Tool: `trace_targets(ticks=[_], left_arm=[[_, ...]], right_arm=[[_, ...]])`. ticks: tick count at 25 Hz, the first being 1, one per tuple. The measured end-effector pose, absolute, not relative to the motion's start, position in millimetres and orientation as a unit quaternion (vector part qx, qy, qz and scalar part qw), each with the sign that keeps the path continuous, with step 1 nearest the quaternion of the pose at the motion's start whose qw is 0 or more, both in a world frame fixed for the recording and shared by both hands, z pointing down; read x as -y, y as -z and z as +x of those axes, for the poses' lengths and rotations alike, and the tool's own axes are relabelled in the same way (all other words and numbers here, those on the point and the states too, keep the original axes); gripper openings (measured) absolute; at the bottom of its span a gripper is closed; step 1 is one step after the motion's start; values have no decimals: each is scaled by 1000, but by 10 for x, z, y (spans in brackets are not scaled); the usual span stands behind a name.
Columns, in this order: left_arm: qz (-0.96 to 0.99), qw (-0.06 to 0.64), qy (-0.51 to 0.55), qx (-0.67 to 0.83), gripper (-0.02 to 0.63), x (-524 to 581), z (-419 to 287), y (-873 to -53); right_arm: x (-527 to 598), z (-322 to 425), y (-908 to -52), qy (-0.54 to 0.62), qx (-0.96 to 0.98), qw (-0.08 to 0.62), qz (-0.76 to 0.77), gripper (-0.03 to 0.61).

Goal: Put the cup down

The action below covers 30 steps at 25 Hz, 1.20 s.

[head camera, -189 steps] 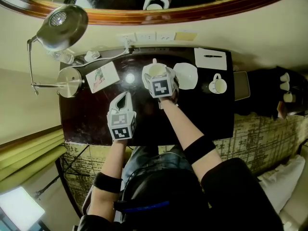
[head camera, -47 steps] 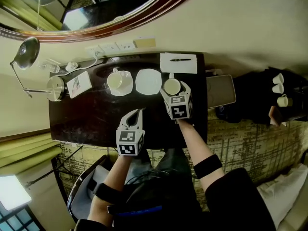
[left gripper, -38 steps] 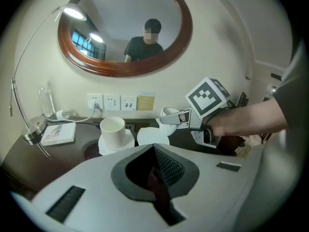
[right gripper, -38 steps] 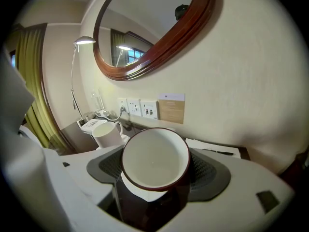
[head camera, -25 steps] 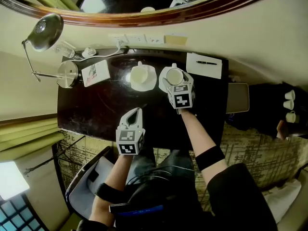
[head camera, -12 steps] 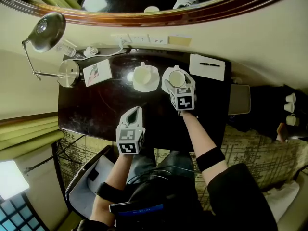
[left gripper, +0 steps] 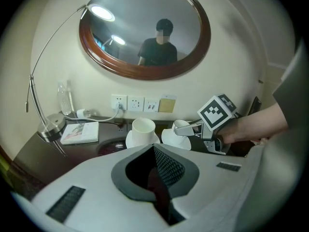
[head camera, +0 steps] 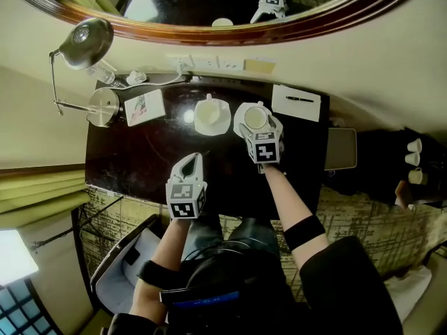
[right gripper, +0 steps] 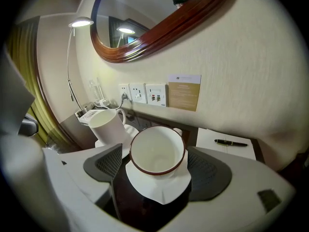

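My right gripper [head camera: 261, 130] reaches over the dark table [head camera: 133, 155]. Its jaws have just been opening and stand either side of the cup [head camera: 255, 117], which sits on a saucer [head camera: 239, 116]. A second cup [head camera: 208, 110] stands just left. My left gripper [head camera: 191, 165], jaws together, hovers nearer me, well apart.

A pen [head camera: 299, 99] lies on a notepad [head camera: 286, 110], well apart from the lamp [head camera: 85, 39].

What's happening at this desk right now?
A person works a gripper in each hand. The right gripper has a red-rimmed cup sitting on a saucer between its fingers, which have just been opening and seem clear of it. The left gripper is shut and empty above the desk.
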<state>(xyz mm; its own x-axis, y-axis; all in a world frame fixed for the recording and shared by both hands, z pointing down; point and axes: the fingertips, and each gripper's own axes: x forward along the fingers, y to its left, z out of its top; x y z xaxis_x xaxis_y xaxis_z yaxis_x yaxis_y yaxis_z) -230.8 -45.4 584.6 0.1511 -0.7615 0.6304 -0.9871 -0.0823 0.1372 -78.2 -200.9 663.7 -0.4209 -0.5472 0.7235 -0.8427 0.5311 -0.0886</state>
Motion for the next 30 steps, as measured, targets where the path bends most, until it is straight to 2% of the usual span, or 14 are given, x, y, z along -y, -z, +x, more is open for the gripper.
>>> trace_targets(ticks=[5,11,13,16,21,30], left_arm=[[715,274,-190,614,0,488,-2255,-5629],[733,251,-182,606,0,480,-2228,-5388],[742,246,-177,598,0,458,-2179,-5317],[753,242,-172,587,0,430,-2145,-5245],[770,237,-164,569,0,369,-2083,-5102],[783,220,-162,559,0,262,-2023,-4959]], right_arm=[[1939,-659,-6404,-211,809,333,436,459],[1733,-591,-5953,-205,820,305,439,454],[1628,-516,-5870,-205,823,302,435,400],[1477,-454,-5632,-202,832,287,430,380],[1228,-296,-5356,-199,835,261,441,238],[810,-44,-5128,-204,836,234,452,58]])
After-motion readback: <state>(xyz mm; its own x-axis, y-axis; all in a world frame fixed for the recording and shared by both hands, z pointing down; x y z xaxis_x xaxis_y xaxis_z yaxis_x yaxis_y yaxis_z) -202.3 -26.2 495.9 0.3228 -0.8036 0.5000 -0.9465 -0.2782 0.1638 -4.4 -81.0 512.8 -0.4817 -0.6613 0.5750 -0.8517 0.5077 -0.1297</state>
